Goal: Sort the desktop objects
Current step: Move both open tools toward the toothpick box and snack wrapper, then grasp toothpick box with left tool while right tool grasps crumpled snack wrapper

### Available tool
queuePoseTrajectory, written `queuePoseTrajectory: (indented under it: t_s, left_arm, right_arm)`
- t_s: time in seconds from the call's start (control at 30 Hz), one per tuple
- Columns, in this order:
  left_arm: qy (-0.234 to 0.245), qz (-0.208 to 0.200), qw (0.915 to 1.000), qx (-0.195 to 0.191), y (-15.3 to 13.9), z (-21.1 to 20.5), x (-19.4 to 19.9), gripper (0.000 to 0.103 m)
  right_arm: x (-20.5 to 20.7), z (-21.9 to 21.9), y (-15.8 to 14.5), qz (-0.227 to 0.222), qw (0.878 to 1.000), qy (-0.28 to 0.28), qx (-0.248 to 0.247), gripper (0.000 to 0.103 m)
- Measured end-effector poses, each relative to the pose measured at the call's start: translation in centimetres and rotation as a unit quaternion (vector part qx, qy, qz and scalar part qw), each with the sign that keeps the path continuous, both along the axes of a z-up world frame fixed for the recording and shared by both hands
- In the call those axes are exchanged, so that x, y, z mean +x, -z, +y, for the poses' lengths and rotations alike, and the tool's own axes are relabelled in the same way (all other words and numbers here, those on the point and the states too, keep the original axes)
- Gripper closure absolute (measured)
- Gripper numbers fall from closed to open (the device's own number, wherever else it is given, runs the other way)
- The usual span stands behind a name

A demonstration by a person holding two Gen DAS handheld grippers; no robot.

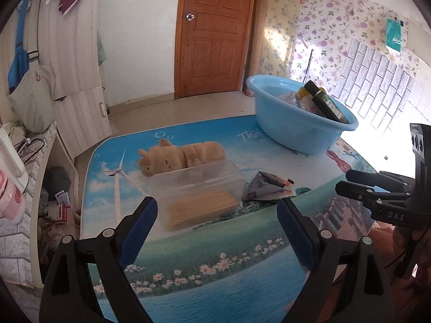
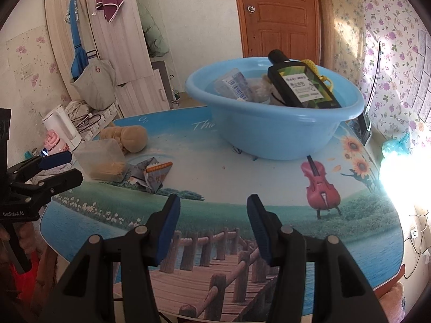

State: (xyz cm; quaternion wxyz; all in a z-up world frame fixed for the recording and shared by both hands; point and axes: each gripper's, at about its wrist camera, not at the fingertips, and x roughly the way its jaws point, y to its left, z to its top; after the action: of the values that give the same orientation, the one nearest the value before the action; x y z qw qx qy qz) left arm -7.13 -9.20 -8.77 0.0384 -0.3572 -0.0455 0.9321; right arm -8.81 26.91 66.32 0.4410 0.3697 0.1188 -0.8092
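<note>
**Toys and boxes wait beside the blue tub**

Things to sort lie on the picture-covered surface (image 2: 269, 188). A clear plastic box (image 1: 198, 188) with thin sticks inside sits just past the left gripper (image 1: 216, 218). Its blue fingers (image 1: 140, 228) are spread wide and hold nothing. A tan plush toy (image 1: 180, 156) lies right behind the box, touching it. A crumpled snack wrapper (image 1: 266, 187) lies just beside the box, on its right.

The blue tub (image 2: 269, 126) stands near the far edge of the surface. A black bottle (image 2: 299, 83) with a green label leans inside it, along with a clear packet with a barcode (image 2: 237, 84) and a yellow thing (image 2: 313, 67).

The right gripper (image 2: 214, 223) hangs over the near part of the surface, above the painted wooden bridge. Its fingers (image 2: 169, 228) are partly apart and hold nothing. A brown door (image 1: 215, 32) stands shut at the back of the room.
</note>
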Motion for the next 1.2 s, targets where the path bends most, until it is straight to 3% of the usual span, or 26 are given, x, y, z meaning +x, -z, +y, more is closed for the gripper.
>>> queuePoseTrajectory:
  t_s: [0.3, 0.4, 0.53, 0.73, 0.87, 0.93, 1.0, 1.03, 1.17, 1.2]
  left_arm:
    - [-0.024, -0.013, 0.9992, 0.03, 0.8, -3.3, -1.0, 0.009]
    - [0.006, -0.015, 0.9996, 0.022, 1.3, -3.0, -1.7, 0.009]
    - [0.055, -0.017, 0.9979, -0.031, 1.5, -1.9, -2.8, 0.009]
    - [0.112, -0.017, 0.9905, -0.078, 2.1, -1.6, -4.2, 0.009]
    - [0.147, -0.027, 0.9862, -0.071, 2.4, -1.7, -4.9, 0.009]
    - [0.166, -0.039, 0.9832, -0.066, 2.8, -1.4, -5.1, 0.015]
    - [0.164, -0.039, 0.9835, -0.066, 2.9, -1.3, -5.1, 0.036]
    - [0.166, -0.04, 0.9835, -0.061, 3.0, -1.4, -5.1, 0.041]
    - [0.174, -0.041, 0.9831, -0.039, 2.7, -1.5, -4.3, 0.056]
    - [0.177, -0.041, 0.9827, -0.035, 2.6, -1.5, -4.1, 0.058]
  right_arm:
    - [1.0, -2.0, 0.6, -0.013, 1.0, -0.023, 0.011, 0.051]
    - [1.2, -3.2, 0.8, -0.028, 0.999, -0.032, 0.012, 0.051]
    - [1.7, -5.0, 0.8, -0.037, 0.998, -0.051, 0.012, 0.051]
    - [1.9, -7.4, 1.2, -0.05, 0.996, -0.073, 0.015, 0.051]
    - [1.8, -8.5, 1.5, -0.046, 0.996, -0.077, 0.025, 0.052]
    - [1.7, -8.9, 1.6, -0.047, 0.996, -0.076, 0.026, 0.052]
    - [1.6, -9.2, 1.7, -0.047, 0.996, -0.077, 0.027, 0.052]
    - [1.6, -9.4, 1.8, -0.047, 0.996, -0.076, 0.029, 0.052]
    - [1.5, -9.9, 2.2, -0.049, 0.995, -0.08, 0.033, 0.052]
    - [1.5, -10.0, 2.3, -0.047, 0.995, -0.082, 0.035, 0.058]
